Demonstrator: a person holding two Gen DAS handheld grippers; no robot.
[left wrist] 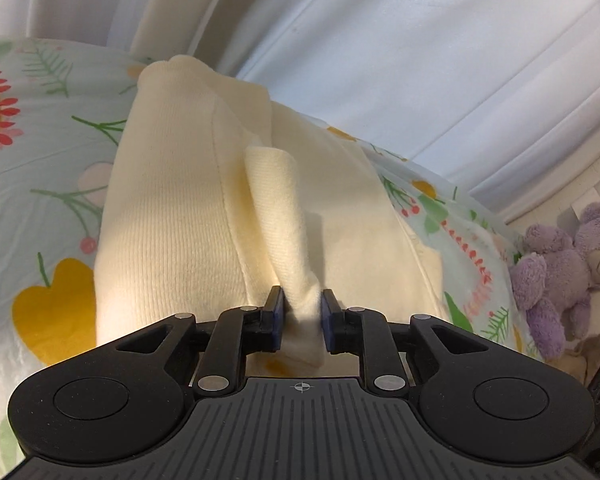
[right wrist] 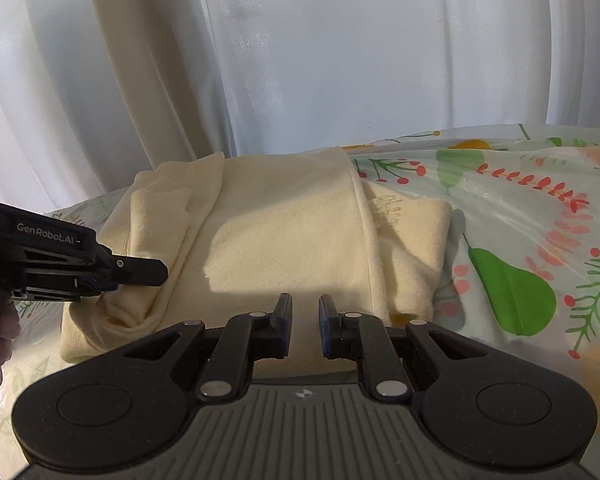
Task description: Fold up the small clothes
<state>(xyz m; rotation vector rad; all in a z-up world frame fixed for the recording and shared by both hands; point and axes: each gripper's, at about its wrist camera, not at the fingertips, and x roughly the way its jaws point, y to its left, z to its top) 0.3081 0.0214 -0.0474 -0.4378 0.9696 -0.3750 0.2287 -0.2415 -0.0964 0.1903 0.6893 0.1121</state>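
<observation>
Cream garment [left wrist: 172,216] lies partly folded on the floral bed cover [left wrist: 40,184], centre frame. Left gripper [left wrist: 302,304] pinches a raised flap [left wrist: 276,208], probably to carry it across; right gripper [right wrist: 304,308] hovers over the cloth, jaws narrow and empty.

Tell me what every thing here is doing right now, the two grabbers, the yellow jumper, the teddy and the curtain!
left gripper: shut on a fold of the jumper.
right gripper: jaws a little apart, nothing between them, over the jumper.
cream jumper: partly folded, lying on the flowery sheet.
flowery sheet: spread out, crinkled.
purple teddy: off to the side, past the sheet's edge.
curtain: hanging closed.
</observation>
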